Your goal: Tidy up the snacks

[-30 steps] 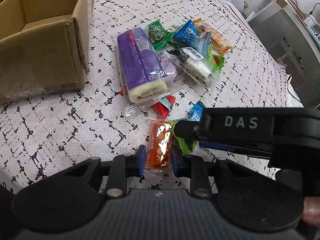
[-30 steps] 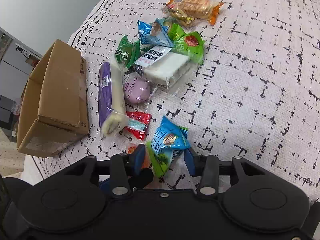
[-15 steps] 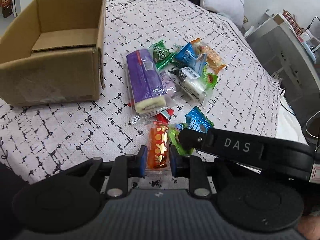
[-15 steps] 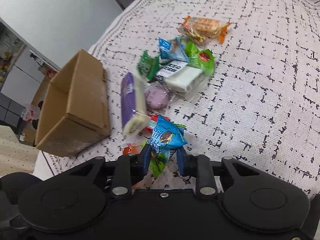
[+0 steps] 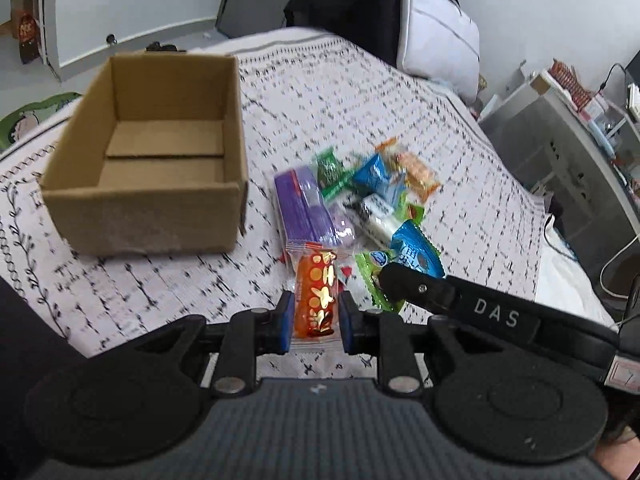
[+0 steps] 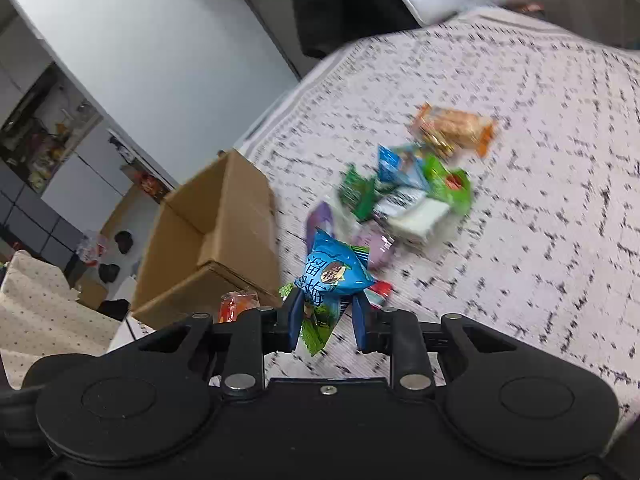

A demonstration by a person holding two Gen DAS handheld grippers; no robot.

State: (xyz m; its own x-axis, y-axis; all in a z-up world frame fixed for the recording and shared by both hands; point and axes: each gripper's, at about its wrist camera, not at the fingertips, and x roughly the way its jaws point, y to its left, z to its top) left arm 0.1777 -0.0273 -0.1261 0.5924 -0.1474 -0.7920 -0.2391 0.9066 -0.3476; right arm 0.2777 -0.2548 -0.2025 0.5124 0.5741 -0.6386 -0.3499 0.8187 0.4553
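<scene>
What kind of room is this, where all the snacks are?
Probably a bedroom. The snacks and a cardboard box sit on what looks like a bed with a patterned cover, a white pillow stands at its far end, and a grey cabinet stands beside it.

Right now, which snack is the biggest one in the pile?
The long purple-wrapped roll, lying nearest the cardboard box; every other packet beside it is shorter.

The cardboard box (image 5: pixel 148 168) stands open-topped, its inside bare, so entry from above is free. Its near wall blocks a low approach. A strip of patterned bedspread (image 5: pixel 256 120) lies bare between box and snack pile (image 5: pixel 360 196).
</scene>
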